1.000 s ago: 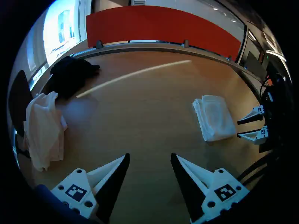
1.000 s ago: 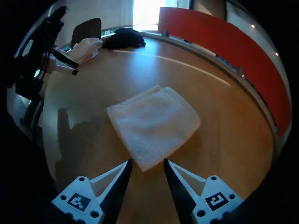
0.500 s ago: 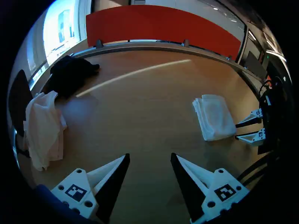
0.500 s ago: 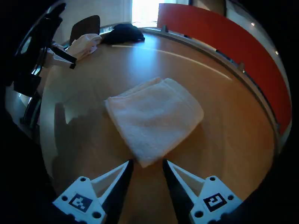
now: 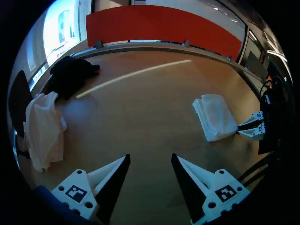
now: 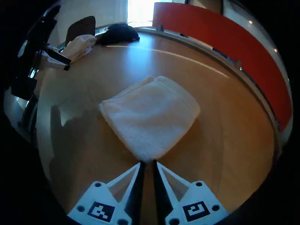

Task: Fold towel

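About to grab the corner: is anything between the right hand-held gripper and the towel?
Nothing visible. The towel has its near corner right at the tips of the right hand-held gripper, with just table on either side.

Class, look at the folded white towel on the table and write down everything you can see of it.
The folded towel is white, terry-looking cloth, folded into a thick, roughly square pad, with layered edges showing along its far left side. It lies flat on the wooden table. One corner points at the right gripper, whose nearly closed fingertips reach that corner. Whether they pinch it cannot be told.
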